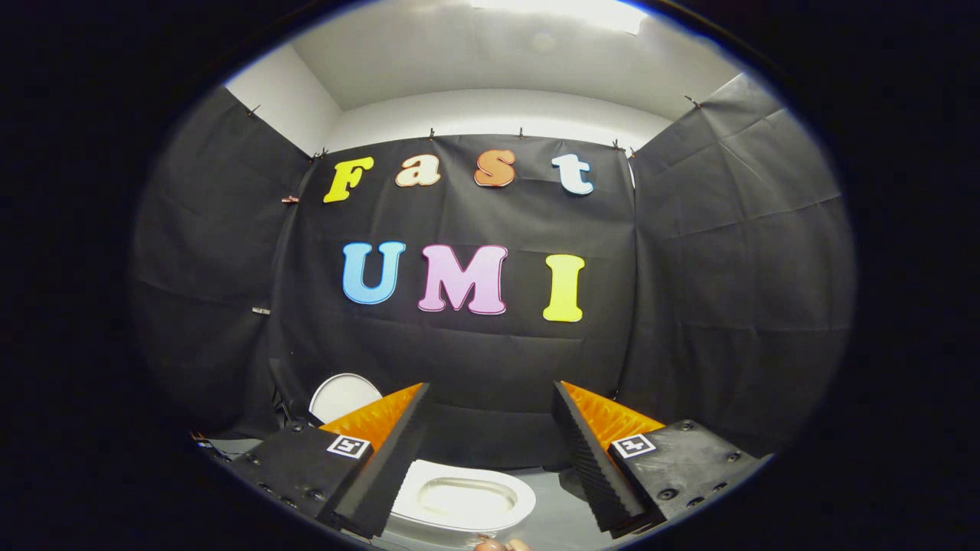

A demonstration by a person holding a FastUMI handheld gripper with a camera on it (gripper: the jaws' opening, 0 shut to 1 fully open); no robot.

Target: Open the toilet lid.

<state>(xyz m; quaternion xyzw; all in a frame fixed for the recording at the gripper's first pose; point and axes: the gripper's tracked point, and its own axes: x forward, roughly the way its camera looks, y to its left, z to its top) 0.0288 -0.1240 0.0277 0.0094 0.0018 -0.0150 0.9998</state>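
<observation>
A small white toilet sits on a grey table, below and between my fingers. Its oval bowl and seat (463,499) lie uncovered, facing up. A white rounded lid (342,396) stands upright beyond my left finger, back and to the left of the bowl, partly hidden by that finger. My gripper (490,385) is open, held above the bowl with nothing between its fingers. Neither finger touches the toilet.
The grey table (563,514) runs under the toilet up to the black cloth wall close behind it. A dark bracket (287,402) stands just left of the lid. A bit of a person's hand (501,545) shows beneath the bowl.
</observation>
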